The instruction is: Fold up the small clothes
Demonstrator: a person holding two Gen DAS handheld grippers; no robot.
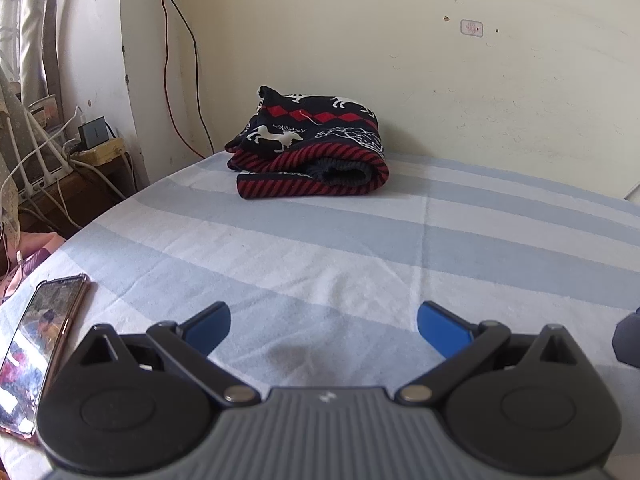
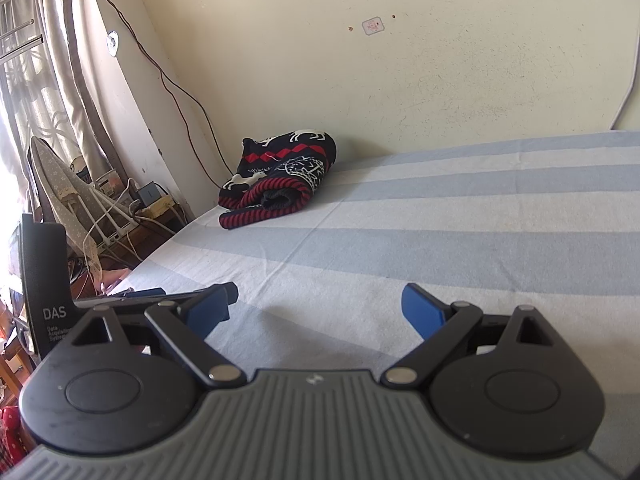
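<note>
A small dark knitted sweater [image 1: 316, 144] with red diamonds, white reindeer and a red-striped hem lies folded in a bundle at the far side of the bed, against the wall. In the right wrist view the same sweater [image 2: 280, 172] sits far off to the upper left. My left gripper [image 1: 324, 328] hovers low over the striped sheet, well short of the sweater, open with nothing between its blue pads. My right gripper [image 2: 316, 308] is likewise open and empty above the sheet. The left gripper's body [image 2: 44, 280] shows at the left edge of the right wrist view.
A blue-and-white striped sheet [image 1: 480, 240] covers the bed. A phone [image 1: 36, 344] with a lit screen lies at the bed's near left edge. Beyond the left edge stand a table with chargers and cables [image 1: 92, 140], a folded ironing board [image 2: 60, 184] and curtains. A red wire [image 1: 176, 80] hangs down the wall.
</note>
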